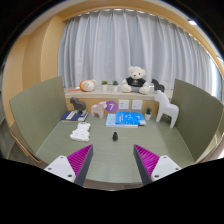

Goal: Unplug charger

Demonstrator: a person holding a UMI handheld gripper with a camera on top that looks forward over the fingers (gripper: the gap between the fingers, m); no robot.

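A white charger-like block with a white cable (80,131) lies on the green table (110,155), ahead of my left finger. Whether it is plugged into anything I cannot tell. My gripper (112,163) is open and empty, held low over the near part of the table. Its magenta pads (76,160) stand wide apart, well short of the white block. A small dark object (114,136) sits on the table just ahead, between the lines of the fingers.
Green partition panels stand at the left (38,108) and right (195,110) of the table. Beyond lie a blue book (127,120), a dark item (75,116), a purple cube (112,105) and a white stand (168,110). A teddy bear (136,78) sits on the sill before curtains.
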